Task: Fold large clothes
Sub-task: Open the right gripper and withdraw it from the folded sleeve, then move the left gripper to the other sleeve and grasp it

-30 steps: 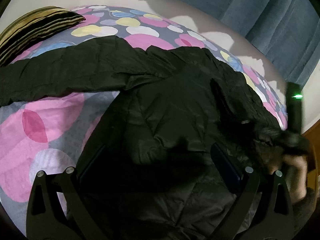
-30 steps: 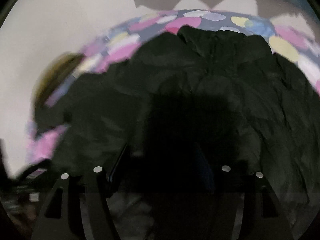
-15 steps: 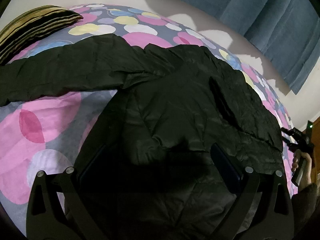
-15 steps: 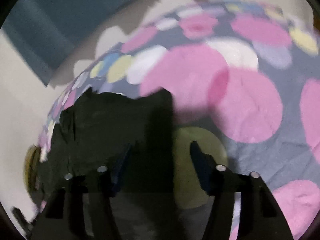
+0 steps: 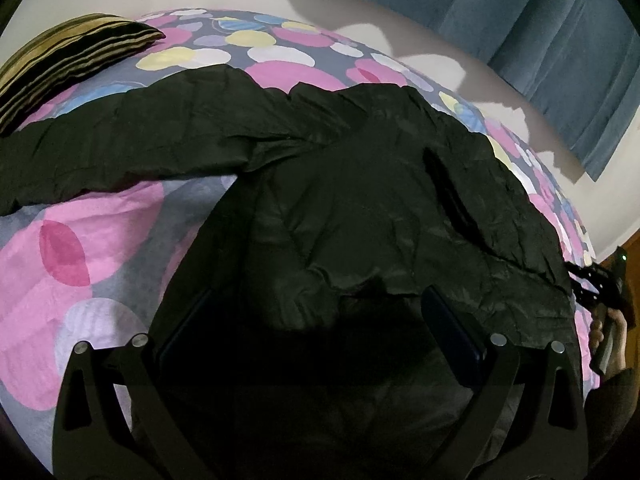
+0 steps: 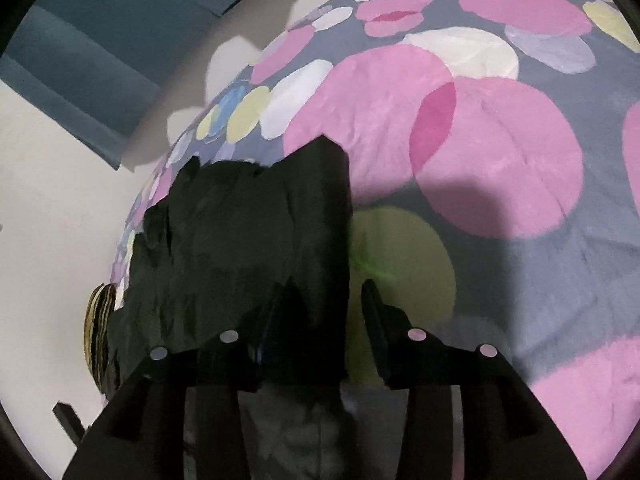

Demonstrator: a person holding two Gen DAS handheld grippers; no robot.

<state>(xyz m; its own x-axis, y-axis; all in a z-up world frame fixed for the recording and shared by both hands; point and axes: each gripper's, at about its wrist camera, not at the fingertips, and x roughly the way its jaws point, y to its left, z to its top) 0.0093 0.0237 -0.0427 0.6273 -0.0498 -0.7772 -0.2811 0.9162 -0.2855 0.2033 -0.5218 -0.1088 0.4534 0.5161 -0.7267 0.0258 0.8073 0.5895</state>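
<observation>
Right tool (image 6: pixel 320 312) swung bedward, jacket (image 5: pixel 360 208), pillow (image 5: pixel 72 68)

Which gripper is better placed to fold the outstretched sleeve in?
Left, probably. Its open left gripper hovers over the jacket, with the sleeve stretched out on its side. The right gripper sits open at the jacket's opposite edge, by the bare bedspread.

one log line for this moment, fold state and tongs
jacket spread on bed | left sleeve unfolded | left tongs open | right tongs open
</observation>
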